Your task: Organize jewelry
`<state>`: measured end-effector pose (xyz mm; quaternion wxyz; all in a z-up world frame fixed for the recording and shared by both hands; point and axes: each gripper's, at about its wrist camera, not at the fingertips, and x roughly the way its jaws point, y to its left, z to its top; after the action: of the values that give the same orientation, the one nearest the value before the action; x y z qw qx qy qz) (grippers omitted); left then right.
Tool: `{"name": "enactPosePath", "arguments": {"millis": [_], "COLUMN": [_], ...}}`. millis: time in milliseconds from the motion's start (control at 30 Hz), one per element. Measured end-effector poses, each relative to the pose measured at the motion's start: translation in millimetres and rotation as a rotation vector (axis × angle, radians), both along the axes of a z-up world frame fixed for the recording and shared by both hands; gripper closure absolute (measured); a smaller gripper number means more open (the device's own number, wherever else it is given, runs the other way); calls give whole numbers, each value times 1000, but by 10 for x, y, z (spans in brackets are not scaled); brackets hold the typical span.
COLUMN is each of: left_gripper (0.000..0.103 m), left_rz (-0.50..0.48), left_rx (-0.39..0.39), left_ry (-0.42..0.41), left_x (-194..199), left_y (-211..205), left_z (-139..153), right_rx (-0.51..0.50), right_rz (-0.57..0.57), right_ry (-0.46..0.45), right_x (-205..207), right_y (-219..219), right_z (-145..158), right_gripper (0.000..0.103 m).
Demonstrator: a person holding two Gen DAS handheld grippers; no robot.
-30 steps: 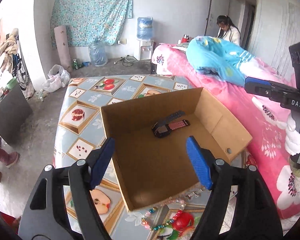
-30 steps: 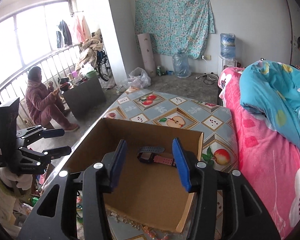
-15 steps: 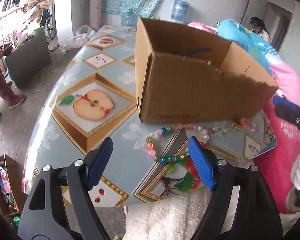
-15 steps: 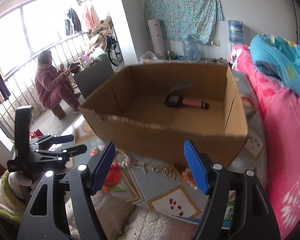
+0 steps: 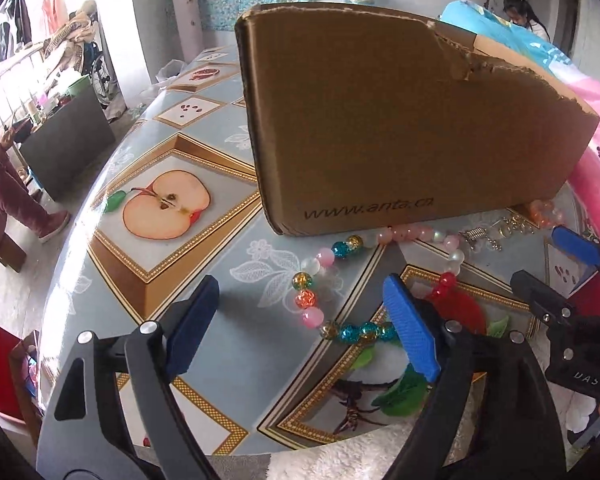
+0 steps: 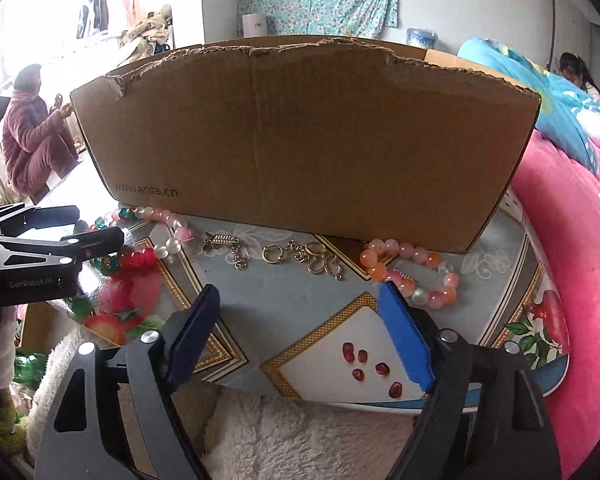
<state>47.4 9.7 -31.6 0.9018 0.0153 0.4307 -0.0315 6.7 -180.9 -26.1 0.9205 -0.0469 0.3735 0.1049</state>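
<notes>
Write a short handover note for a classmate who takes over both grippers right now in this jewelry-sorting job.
Left gripper: jaws opening, nothing between them, above the multicolour bead necklace.
Right gripper: jaws opening, empty, near the orange-pink bead bracelet.
Things: cardboard box stands on the fruit-pattern table. In front of it lie the necklace, gold rings and chain pieces and the bracelet.
Done: cannot tell from here; the box's inside is hidden.
Left: all these pieces are still on the table; probably pick them up and place them in the box.
</notes>
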Motion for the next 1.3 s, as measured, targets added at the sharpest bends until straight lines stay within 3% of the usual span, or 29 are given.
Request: {"name": "enactPosePath", "arguments": {"millis": [100,233,1300], "left_gripper": [15,8,8], "left_rz": [1,12,21], "left_rx": [7,2,4], "left_ry": [-21,-31,-49], "left_x": [-66,-91,-196], "left_y": [-39,-31,-62], "left_z": [-26,-40,-34], "right_rx": [16,17,20], "right_rz": [-4,-7,-11], "right_ry": [-3,-11,-28], "right_x": [23,20,-52], "right_y": [0,5,-41], "right_z": [-45,-90,-82], "right_gripper": [6,6,6]}}
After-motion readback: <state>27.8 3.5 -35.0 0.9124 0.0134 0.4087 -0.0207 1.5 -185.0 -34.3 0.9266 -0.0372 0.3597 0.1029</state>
